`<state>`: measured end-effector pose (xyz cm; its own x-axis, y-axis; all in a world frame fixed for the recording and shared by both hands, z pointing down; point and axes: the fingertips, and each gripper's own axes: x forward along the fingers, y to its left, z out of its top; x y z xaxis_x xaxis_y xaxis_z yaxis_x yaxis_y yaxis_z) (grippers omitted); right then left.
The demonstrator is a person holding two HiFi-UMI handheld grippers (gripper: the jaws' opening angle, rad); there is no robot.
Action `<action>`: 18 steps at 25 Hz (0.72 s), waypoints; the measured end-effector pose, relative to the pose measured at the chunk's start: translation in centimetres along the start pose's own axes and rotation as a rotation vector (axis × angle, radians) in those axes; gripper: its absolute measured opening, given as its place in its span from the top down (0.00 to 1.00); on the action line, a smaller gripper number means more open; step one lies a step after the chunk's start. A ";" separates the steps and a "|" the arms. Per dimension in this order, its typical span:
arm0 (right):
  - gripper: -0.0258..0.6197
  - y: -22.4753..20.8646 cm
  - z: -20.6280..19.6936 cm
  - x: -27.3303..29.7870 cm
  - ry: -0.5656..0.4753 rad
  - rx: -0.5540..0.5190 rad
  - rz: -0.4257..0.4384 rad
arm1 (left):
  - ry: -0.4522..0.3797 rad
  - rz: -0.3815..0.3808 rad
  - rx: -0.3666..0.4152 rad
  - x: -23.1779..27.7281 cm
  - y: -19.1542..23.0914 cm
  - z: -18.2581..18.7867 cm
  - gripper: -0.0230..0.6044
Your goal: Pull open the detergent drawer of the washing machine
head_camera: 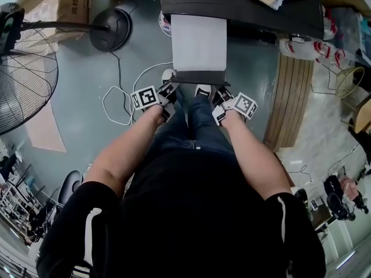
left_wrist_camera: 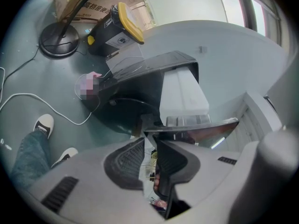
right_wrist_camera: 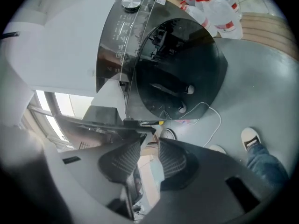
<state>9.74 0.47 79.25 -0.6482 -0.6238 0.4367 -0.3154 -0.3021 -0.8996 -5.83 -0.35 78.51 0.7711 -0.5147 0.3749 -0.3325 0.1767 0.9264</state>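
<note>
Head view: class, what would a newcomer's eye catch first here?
The white detergent drawer juts out of the dark washing machine at top centre. Just below its front edge, the left tongs and right tongs sit side by side, both open.

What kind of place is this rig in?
Likely a workshop or test space, not a home laundry: a washing machine with its drawer out stands on bare grey floor beside a floor fan, cardboard boxes and loose cable.
</note>
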 end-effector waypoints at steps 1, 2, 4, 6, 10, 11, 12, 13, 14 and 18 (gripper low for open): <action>0.77 0.0 0.1 -0.1 0.015 -0.021 -0.007 | 0.008 0.004 0.007 -0.1 0.1 0.0 0.81; 0.77 0.0 0.1 -0.2 0.030 -0.042 -0.015 | 0.017 0.009 0.016 -0.3 0.2 -0.1 0.80; 0.77 -0.1 0.1 -0.6 0.057 -0.082 -0.036 | 0.034 0.018 0.035 -0.8 0.4 -0.1 0.78; 0.78 -0.7 0.0 -1.3 0.078 -0.111 -0.067 | 0.048 0.028 0.066 -1.4 0.4 0.0 0.77; 0.78 -2.0 -0.2 -3.5 0.111 -0.165 -0.136 | 0.099 0.071 0.185 -2.4 0.5 0.1 0.77; 0.78 -2.2 -0.1 -4.1 0.116 -0.182 -0.151 | 0.114 0.083 0.212 -2.7 0.6 0.1 0.77; 0.78 -2.4 0.1 -4.8 0.120 -0.196 -0.166 | 0.126 0.097 0.235 -3.1 0.6 0.1 0.77; 0.78 -2.5 0.3 -5.4 0.121 -0.206 -0.181 | 0.135 0.110 0.254 -3.4 0.7 0.2 0.77; 0.78 -2.6 0.5 -6.0 0.120 -0.210 -0.193 | 0.140 0.122 0.266 -3.7 0.7 0.3 0.77; 0.78 -2.2 2.0 -7.9 0.107 -0.225 -0.222 | 0.136 0.163 0.298 -5.0 0.2 1.1 0.77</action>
<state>16.92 4.63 77.76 -0.6117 -0.4782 0.6302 -0.5946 -0.2474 -0.7650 -10.42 1.34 76.81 0.7535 -0.3800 0.5364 -0.5849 -0.0151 0.8110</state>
